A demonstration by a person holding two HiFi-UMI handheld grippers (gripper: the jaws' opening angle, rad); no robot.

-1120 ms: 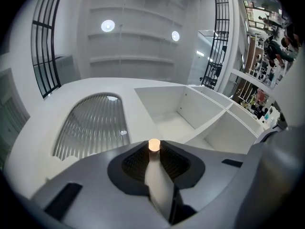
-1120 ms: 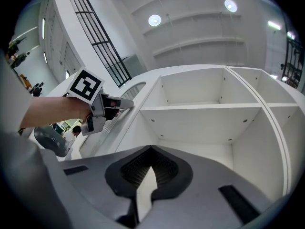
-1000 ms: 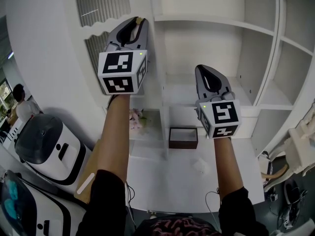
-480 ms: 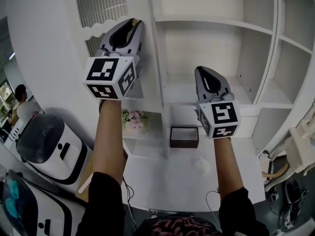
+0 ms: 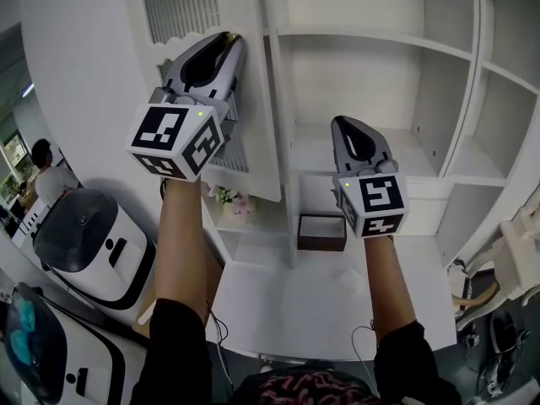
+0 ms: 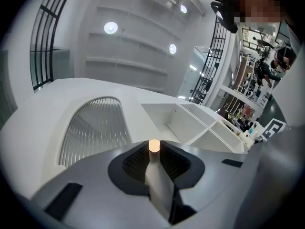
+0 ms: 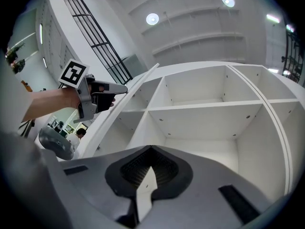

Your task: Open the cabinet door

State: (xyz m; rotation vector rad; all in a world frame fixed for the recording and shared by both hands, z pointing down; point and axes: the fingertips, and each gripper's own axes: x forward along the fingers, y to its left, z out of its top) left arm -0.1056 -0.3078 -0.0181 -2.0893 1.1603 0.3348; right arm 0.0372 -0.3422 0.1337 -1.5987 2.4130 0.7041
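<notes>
The left hand-held gripper [image 5: 226, 39] was clamped on the small wooden knob [image 6: 154, 145] of the cabinet door [image 5: 256, 91]. Within the last second the door had swung outward, and its free edge now stood clear of the shelves [image 5: 371, 34]. The right hand-held gripper [image 5: 348, 125] hovered before the open shelves, jaws together and empty. Judged from this, opening was well under way, with some further swing remaining.

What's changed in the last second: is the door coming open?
The left gripper, shut on the knob, has moved left in the head view, and the door has swung further open with it. Nothing was taken hold of or let go. The right gripper stayed put, shut and empty, in front of the shelves.
</notes>
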